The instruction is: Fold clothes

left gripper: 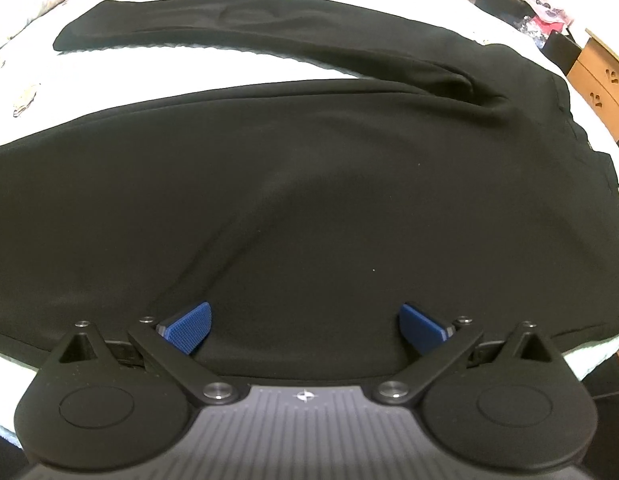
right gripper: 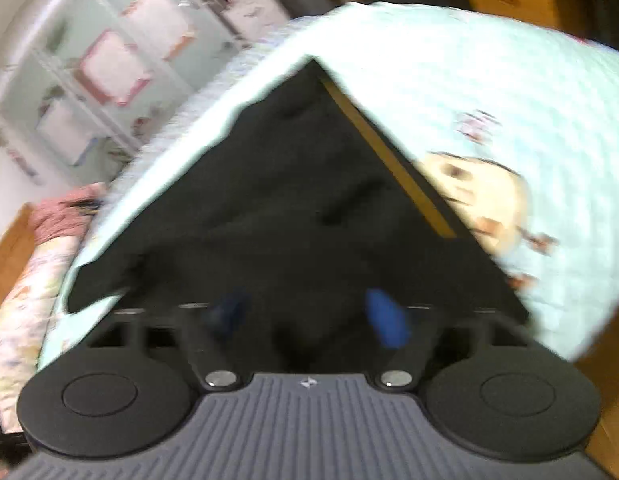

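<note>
Black trousers (left gripper: 309,200) spread flat on the bed (left gripper: 229,68), ready for folding; left gripper (left gripper: 305,326) wide above near leg, right gripper (right gripper: 309,316) half-open over waistband corner, gripping nothing yet

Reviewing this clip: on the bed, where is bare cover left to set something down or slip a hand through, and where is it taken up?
Bare bedcover shows as a wedge between the two legs of the black trousers, widening leftward, and beyond the far leg. In the right wrist view, open cover lies beyond the waistband corner. The near edge, under the left gripper, is all cloth.
</note>
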`<state>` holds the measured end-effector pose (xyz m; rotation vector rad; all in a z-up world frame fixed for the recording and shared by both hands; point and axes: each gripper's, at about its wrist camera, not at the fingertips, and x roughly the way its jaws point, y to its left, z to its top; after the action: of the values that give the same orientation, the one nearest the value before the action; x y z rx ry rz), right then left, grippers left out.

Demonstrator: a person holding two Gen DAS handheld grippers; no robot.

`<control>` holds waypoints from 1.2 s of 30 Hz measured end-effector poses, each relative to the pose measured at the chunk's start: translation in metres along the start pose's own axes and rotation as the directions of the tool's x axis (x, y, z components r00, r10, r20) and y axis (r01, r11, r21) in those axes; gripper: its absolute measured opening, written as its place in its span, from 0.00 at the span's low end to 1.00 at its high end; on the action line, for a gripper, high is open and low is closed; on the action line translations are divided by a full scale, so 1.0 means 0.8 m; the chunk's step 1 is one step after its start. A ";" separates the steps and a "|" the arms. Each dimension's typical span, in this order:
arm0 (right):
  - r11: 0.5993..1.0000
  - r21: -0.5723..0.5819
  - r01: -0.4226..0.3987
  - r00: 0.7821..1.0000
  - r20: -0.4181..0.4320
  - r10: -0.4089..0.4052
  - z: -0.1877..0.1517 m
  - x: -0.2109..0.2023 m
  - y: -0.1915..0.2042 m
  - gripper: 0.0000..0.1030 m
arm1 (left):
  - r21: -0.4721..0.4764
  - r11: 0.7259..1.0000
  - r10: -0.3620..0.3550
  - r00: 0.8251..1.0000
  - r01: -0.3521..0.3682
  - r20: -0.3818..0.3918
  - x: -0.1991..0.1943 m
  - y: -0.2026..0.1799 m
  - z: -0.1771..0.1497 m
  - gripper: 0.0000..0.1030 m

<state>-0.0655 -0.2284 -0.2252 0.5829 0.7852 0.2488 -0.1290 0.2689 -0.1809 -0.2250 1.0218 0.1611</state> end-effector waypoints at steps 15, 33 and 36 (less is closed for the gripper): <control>0.981 -0.171 0.087 0.996 -0.020 -0.092 0.027 0.016 0.030 0.54 | -0.022 1.000 0.012 1.000 -0.012 -0.019 0.007 0.001 0.006 1.00; 0.918 -0.390 0.067 0.996 -0.020 -0.081 -0.003 0.008 0.145 0.75 | -0.056 0.998 -0.021 0.999 0.019 -0.039 0.008 0.012 0.014 1.00; 0.915 -0.399 -0.062 0.995 -0.094 0.026 -0.010 0.025 0.169 0.76 | -0.113 0.991 -0.077 0.996 0.072 -0.038 0.002 0.027 0.016 1.00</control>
<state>-0.0571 -0.1070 -0.1634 0.2006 0.7776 0.4679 -0.1224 0.2931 -0.1781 -0.3688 1.0459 0.1458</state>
